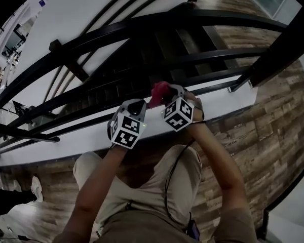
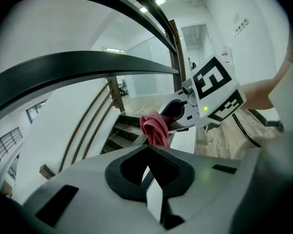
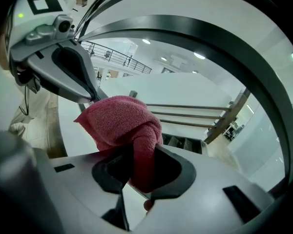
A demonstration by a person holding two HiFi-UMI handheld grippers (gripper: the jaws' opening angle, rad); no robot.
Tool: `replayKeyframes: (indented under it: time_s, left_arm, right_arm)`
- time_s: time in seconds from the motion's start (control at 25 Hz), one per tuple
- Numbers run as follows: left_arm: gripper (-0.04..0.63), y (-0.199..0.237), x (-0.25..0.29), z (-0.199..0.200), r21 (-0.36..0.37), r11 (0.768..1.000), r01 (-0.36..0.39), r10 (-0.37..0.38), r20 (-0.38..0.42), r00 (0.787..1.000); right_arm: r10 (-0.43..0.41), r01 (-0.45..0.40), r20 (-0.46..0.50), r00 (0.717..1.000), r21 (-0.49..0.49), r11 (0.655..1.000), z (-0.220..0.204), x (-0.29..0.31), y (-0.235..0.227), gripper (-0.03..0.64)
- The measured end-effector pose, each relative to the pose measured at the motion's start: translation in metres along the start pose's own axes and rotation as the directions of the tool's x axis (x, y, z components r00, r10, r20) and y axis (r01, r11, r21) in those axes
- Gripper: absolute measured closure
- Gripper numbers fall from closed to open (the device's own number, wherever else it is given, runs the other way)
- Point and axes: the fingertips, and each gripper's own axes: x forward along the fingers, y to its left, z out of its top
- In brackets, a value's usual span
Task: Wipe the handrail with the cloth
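Right gripper [image 3: 139, 155]: jaws clamped on red cloth [image 3: 119, 123], bunch protruding past tips | Left gripper [image 2: 147, 149]: jaws closed together, holding nothing, just beside right gripper | Handrail [image 3: 210, 35]: dark, arching above both grippers

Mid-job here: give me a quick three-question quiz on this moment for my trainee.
1. True or false: the left tongs hold the cloth.
2. The cloth is: A blue, B pinkish red, C white.
3. Fill in: the handrail is ___ in colour.
Key: 1 false; the right tongs are shut on the cloth, and the left tongs are shut and empty. 2 B. 3 black.
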Motion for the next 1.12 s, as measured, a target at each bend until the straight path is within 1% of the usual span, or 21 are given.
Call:
replayKeyframes:
  time_s: [0.12, 0.24, 0.32, 0.44, 0.52, 0.56, 0.6, 0.64, 0.68, 0.72, 0.76, 0.8, 0.84, 0.88, 0.96, 1.0, 1.04, 1.08, 1.12]
  left_arm:
    - [0.578, -0.027, 0.014, 0.02, 0.014, 0.999, 0.034, -0.034, 0.01, 0.999]
    - [0.578, -0.049, 0.028, 0.038, 0.011, 0.998, 0.066, -0.066, 0.014, 0.998]
    - [0.578, -0.065, 0.04, 0.053, 0.015, 0.996, 0.09, -0.09, 0.018, 0.996]
    - [0.578, -0.086, 0.051, 0.074, 0.038, 0.993, 0.112, -0.113, 0.029, 0.993]
    - [0.578, -0.097, 0.057, 0.086, 0.052, 0.991, 0.122, -0.124, 0.034, 0.992]
    - [0.578, -0.104, 0.06, 0.091, 0.058, 0.99, 0.127, -0.129, 0.038, 0.991]
    - [0.578, -0.11, 0.063, 0.096, 0.064, 0.989, 0.132, -0.134, 0.041, 0.99]
    - [0.578, -0.117, 0.065, 0.099, 0.071, 0.988, 0.135, -0.139, 0.044, 0.989]
    - [0.578, -0.123, 0.065, 0.1, 0.077, 0.988, 0.137, -0.141, 0.045, 0.989]
    - [0.578, -0.128, 0.063, 0.098, 0.081, 0.987, 0.137, -0.141, 0.045, 0.989]
    - [0.578, -0.131, 0.059, 0.094, 0.083, 0.987, 0.135, -0.139, 0.043, 0.989]
    - [0.578, -0.133, 0.053, 0.089, 0.085, 0.988, 0.13, -0.134, 0.041, 0.99]
    - [0.578, -0.131, 0.046, 0.085, 0.091, 0.988, 0.122, -0.126, 0.039, 0.991]
    - [0.578, -0.126, 0.039, 0.08, 0.1, 0.988, 0.114, -0.118, 0.038, 0.992]
    - [0.578, -0.111, 0.027, 0.067, 0.105, 0.99, 0.099, -0.103, 0.031, 0.994]
    - [0.578, -0.104, 0.021, 0.059, 0.096, 0.991, 0.093, -0.095, 0.026, 0.995]
    - [0.578, -0.096, 0.014, 0.051, 0.084, 0.993, 0.085, -0.087, 0.023, 0.996]
    - [0.578, -0.087, 0.005, 0.043, 0.072, 0.995, 0.075, -0.077, 0.022, 0.997]
    - [0.578, -0.077, -0.007, 0.035, 0.064, 0.996, 0.063, -0.065, 0.023, 0.998]
  right_arm:
    - [-0.051, 0.053, -0.038, 0.998, 0.057, 0.997, -0.037, -0.012, -0.038, 0.512]
    - [-0.112, 0.122, -0.092, 0.989, 0.111, 0.986, -0.078, -0.023, -0.078, 0.512]
    - [-0.15, 0.167, -0.138, 0.979, 0.123, 0.978, -0.11, -0.03, -0.108, 0.512]
    - [-0.164, 0.191, -0.174, 0.971, 0.15, 0.97, -0.149, -0.043, -0.15, 0.512]
    - [-0.195, 0.23, -0.203, 0.959, 0.161, 0.96, -0.175, -0.053, -0.18, 0.512]
    - [-0.225, 0.265, -0.234, 0.946, 0.156, 0.951, -0.193, -0.057, -0.198, 0.512]
    - [-0.256, 0.305, -0.282, 0.924, 0.143, 0.942, -0.217, -0.059, -0.217, 0.512]
    - [-0.277, 0.336, -0.348, 0.896, 0.123, 0.934, -0.248, -0.058, -0.235, 0.512]
    - [-0.28, 0.354, -0.418, 0.864, 0.109, 0.929, -0.282, -0.054, -0.249, 0.512]
    - [-0.27, 0.365, -0.475, 0.837, 0.118, 0.923, -0.316, -0.049, -0.26, 0.514]
    - [-0.258, 0.382, -0.506, 0.823, 0.158, 0.911, -0.343, -0.044, -0.268, 0.517]
    - [-0.255, 0.411, -0.512, 0.82, 0.217, 0.885, -0.36, -0.045, -0.275, 0.517]
    - [-0.272, 0.45, -0.504, 0.82, 0.273, 0.85, -0.368, -0.05, -0.283, 0.518]
    - [-0.309, 0.493, -0.489, 0.815, 0.307, 0.814, -0.369, -0.058, -0.291, 0.518]
    - [-0.407, 0.573, -0.452, 0.794, 0.331, 0.75, -0.364, -0.074, -0.305, 0.518]
    - [-0.443, 0.594, -0.426, 0.789, 0.344, 0.727, -0.358, -0.08, -0.309, 0.518]
    - [-0.467, 0.599, -0.392, 0.793, 0.359, 0.716, -0.347, -0.086, -0.31, 0.518]
    - [-0.482, 0.593, -0.352, 0.802, 0.366, 0.717, -0.329, -0.093, -0.306, 0.518]
    - [-0.494, 0.581, -0.31, 0.812, 0.365, 0.727, -0.305, -0.101, -0.297, 0.518]
